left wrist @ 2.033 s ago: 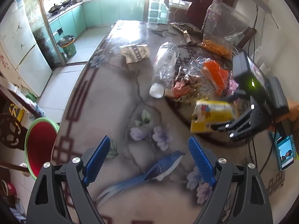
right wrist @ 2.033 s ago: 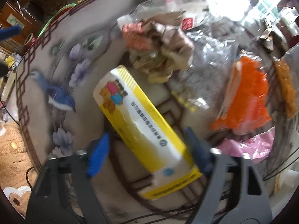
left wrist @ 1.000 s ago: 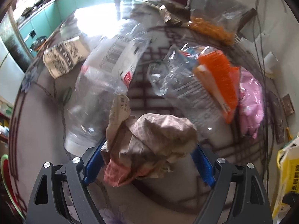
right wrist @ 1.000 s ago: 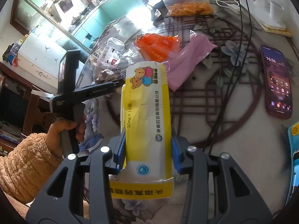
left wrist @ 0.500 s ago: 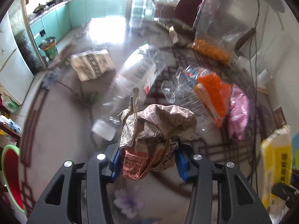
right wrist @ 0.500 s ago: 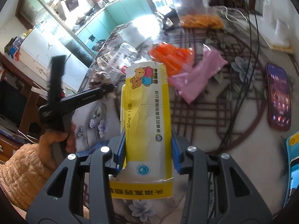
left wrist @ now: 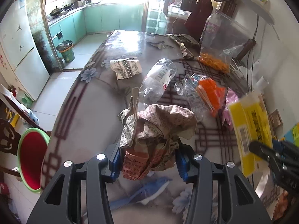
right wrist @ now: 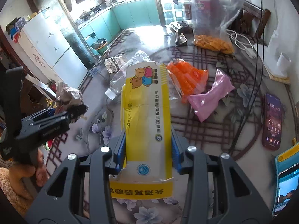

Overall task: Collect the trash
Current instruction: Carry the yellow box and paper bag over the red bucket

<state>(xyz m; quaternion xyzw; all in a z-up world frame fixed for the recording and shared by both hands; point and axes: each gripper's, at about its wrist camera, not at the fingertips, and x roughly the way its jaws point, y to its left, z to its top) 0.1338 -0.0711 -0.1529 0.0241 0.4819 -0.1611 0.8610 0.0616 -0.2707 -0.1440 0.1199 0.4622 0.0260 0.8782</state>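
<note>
My left gripper is shut on a crumpled brown paper wad, held above the flowered table. The yellow-and-white medicine box sits between the blue pads of my right gripper, which is shut on it. The box also shows at the right edge of the left wrist view, and the paper wad at the left of the right wrist view. On the table lie a crushed clear bottle, a folded printed paper, an orange packet and a pink bag.
A red bin with a green rim stands on the floor left of the table. A clear bag of orange snacks, cables, a phone and a second phone in a blue case lie on the right side.
My left gripper closed on the paper wad and lifted it off the table, drawing back from the bottle. My right gripper rose a little with the box still in it.
</note>
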